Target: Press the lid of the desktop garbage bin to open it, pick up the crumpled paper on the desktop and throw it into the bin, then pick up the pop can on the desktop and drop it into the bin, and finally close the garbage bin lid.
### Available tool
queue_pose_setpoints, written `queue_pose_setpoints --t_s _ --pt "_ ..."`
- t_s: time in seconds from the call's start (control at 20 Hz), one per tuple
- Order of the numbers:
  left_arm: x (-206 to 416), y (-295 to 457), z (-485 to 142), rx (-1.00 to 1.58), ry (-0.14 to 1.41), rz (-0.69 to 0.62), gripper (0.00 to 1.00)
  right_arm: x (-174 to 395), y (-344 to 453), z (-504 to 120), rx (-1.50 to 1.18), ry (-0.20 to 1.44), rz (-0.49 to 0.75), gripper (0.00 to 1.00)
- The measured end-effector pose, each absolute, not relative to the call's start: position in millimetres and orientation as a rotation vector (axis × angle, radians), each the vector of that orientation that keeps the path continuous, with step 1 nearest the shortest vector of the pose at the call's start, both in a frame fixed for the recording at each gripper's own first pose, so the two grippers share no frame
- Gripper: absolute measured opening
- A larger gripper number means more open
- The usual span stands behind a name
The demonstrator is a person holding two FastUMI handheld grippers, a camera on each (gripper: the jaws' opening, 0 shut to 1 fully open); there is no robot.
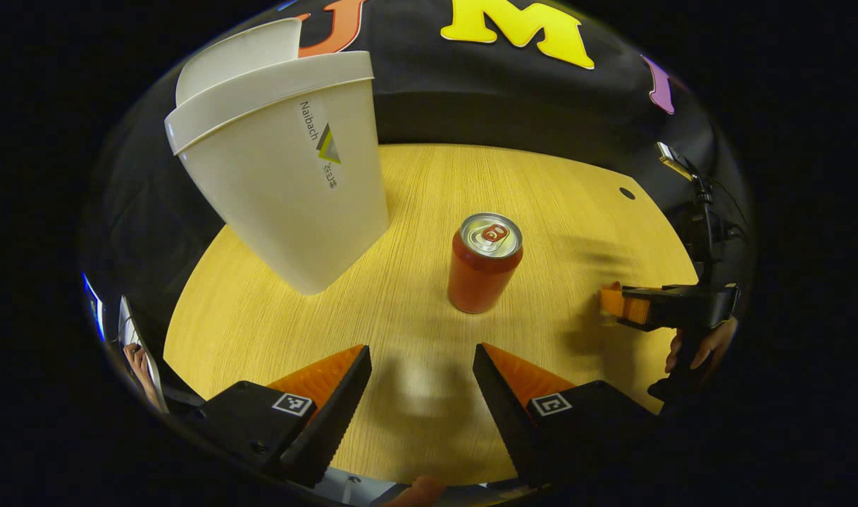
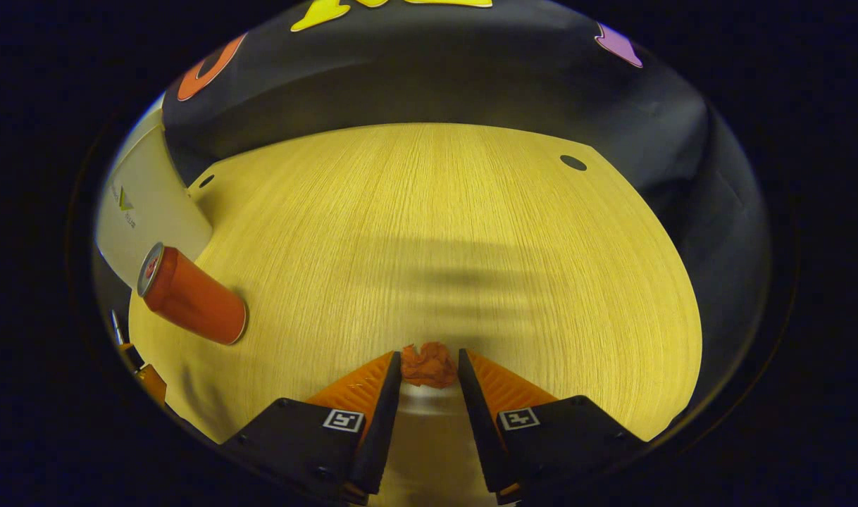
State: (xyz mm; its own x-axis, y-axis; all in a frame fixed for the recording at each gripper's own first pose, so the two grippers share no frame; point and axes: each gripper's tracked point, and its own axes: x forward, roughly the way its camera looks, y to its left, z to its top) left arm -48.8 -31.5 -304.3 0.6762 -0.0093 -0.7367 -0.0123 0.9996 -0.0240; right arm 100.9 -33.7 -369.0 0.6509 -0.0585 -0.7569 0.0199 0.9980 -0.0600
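In the right gripper view, a small crumpled wad of reddish paper is pinched between the fingers of the right gripper, held above the pale, fine-grained wooden table. In the left gripper view, the left gripper is seen with fingers spread wide and nothing between them. Farther off, a smooth red cylindrical pop can with a silver top stands upright. Beyond it, to the left, the tapered white plastic garbage bin stands with its lid raised.

Pop can stands beside bin; desktop beyond open.
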Motion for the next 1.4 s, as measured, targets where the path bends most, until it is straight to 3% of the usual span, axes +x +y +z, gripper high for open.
queue_pose_setpoints --t_s 0.1,0.2,0.4,0.45,1.15,1.4 --pt "-51 -30 -304 -0.022 0.83 0.002 0.96 107 -34 -367 -0.073 0.857 -0.037 0.53" --pt "-53 -29 -304 -0.018 0.829 0.005 0.96 107 -30 -368 -0.087 0.865 -0.035 0.32" --pt "-56 -27 -300 -0.01 0.816 -0.002 0.96 109 -32 -364 -0.102 0.855 -0.035 0.29" --pt "-57 -28 -299 -0.006 0.811 -0.006 0.96 108 -31 -363 -0.093 0.861 -0.029 0.15" --pt "-71 -21 -282 0.053 0.741 -0.084 0.96 85 -43 -228 -0.01 0.651 -0.055 0.12" --pt "-81 -12 -284 0.056 0.742 -0.104 0.96 85 -21 -160 0.002 0.533 -0.009 0.14"
